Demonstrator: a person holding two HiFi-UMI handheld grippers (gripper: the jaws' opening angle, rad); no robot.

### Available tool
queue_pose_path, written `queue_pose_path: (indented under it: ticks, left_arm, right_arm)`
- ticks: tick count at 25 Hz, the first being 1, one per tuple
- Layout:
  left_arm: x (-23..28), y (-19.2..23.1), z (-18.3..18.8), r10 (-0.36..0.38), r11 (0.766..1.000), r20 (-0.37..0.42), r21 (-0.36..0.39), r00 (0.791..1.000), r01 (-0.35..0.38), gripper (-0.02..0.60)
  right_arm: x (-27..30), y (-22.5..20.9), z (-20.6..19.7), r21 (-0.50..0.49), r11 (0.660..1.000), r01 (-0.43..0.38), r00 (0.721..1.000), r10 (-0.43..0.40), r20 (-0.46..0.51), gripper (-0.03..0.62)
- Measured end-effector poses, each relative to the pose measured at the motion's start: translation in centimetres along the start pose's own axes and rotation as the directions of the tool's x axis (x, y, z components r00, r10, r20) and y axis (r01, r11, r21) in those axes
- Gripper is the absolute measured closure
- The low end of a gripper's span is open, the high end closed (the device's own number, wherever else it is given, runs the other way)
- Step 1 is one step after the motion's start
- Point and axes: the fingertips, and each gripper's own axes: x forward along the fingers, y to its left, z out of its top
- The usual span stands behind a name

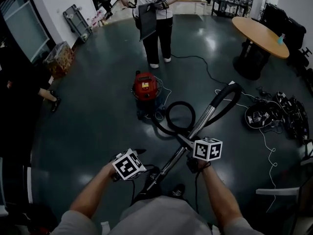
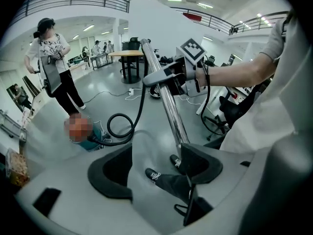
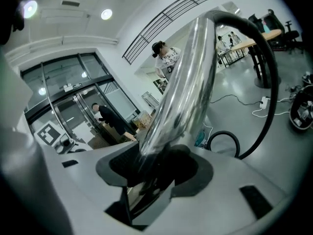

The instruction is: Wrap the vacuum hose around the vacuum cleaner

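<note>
While pinching the shiny tube [image 3: 188, 77] between both pads, aims the right gripper [image 3: 154, 168] up along it, jaws part-way apart on the metal. Holds the left gripper [image 2: 155, 161] spread wide and empty, right pad just beside the tube's lower end, with only floor [image 1: 98, 106] and a shoe [image 2: 152, 174] between the jaws. Beyond the tube's bent top, joined to a black hose [image 1: 178, 112], drooping to the floor and curled in one loop beside the red cleaner [image 1: 146, 89], not wound around it. Behind the cleaner, a standing person [image 1: 157, 18]; off right, a round bench [image 1: 259, 31] and tangled cables [image 1: 276, 114]. On each gripper's cube [image 1: 207, 149], square black-and-white markers; on the cleaner, a label too small to read.
</note>
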Motion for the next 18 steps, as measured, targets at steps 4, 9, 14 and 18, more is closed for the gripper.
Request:
queue_pose_path:
  ticks: [4, 9, 14, 18]
  left_arm:
    - [0.8, 2.7, 1.7, -0.045, 0.995, 0.048, 0.092, 0.998, 0.041, 0.265]
    - [2.1, 5.6, 3.1, -0.097, 0.978, 0.064, 0.194, 0.993, 0.083, 0.265]
    - [1.8, 10.7, 6.1, -0.084, 0.955, 0.143, 0.295, 0.986, 0.038, 0.265]
    - [1.6, 14.0, 8.9, -0.076, 0.936, 0.193, 0.353, 0.978, 0.003, 0.265]
  right_arm:
    - [2.4, 0.3, -0.3, -0.086, 0.996, 0.033, 0.997, -0.039, -0.068, 0.396]
    - [5.7, -0.2, -1.7, -0.197, 0.978, 0.071, 0.985, -0.1, -0.144, 0.398]
    - [8.4, -0.8, -3.0, -0.305, 0.948, 0.089, 0.958, -0.165, -0.234, 0.399]
    - [9.9, -1.1, -3.6, -0.371, 0.924, 0.097, 0.936, -0.211, -0.282, 0.404]
